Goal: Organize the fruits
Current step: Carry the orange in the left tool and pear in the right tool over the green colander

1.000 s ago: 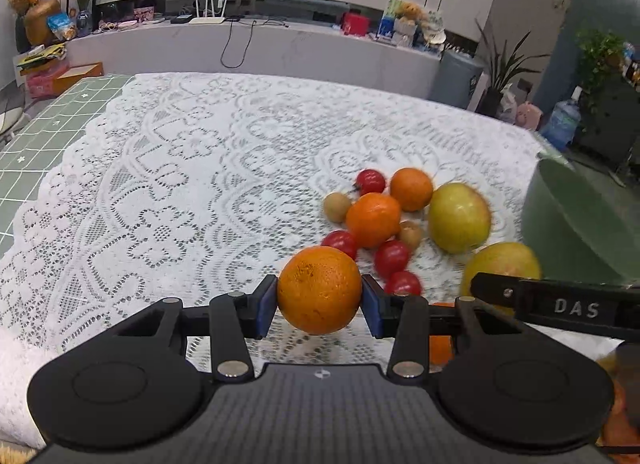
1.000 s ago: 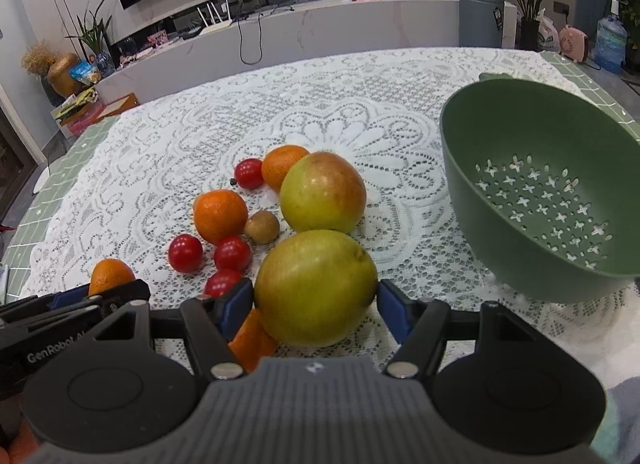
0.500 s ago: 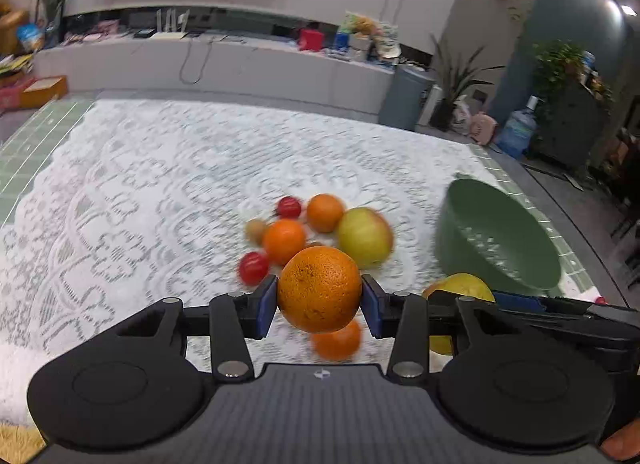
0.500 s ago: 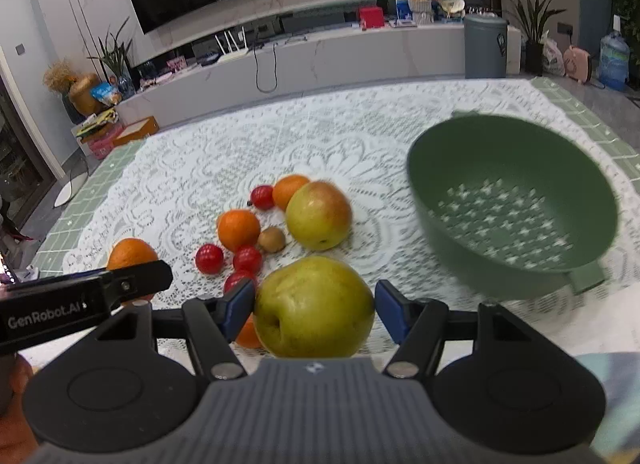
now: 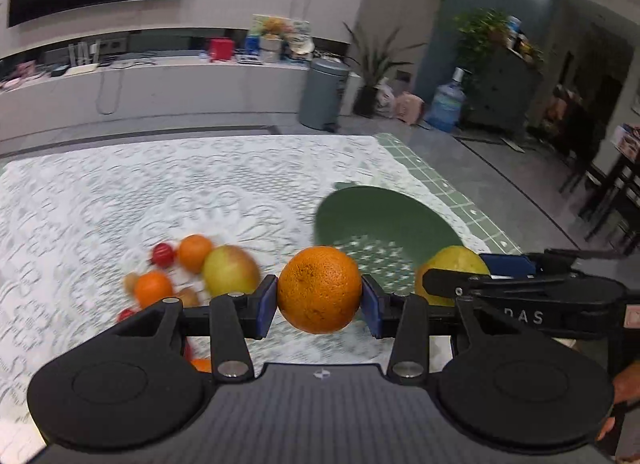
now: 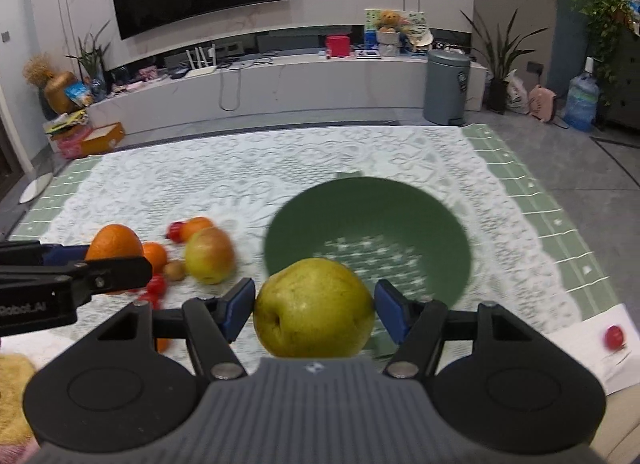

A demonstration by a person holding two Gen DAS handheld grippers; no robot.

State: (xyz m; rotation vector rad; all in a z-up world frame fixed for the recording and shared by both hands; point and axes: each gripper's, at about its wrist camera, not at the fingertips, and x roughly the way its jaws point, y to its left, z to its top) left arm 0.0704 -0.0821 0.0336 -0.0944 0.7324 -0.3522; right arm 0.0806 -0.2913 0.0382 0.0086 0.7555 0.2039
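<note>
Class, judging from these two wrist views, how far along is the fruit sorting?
Done: nothing yet; the green colander looks empty. In hand: the left gripper is shut on an orange, the right gripper on a yellow-green pear, both lifted near the colander. Left: the fruit cluster on the lace cloth and a red fruit apart at the right.

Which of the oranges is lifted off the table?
The large orange clamped in the left tongs; the smaller oranges lie on the lace cloth.
</note>
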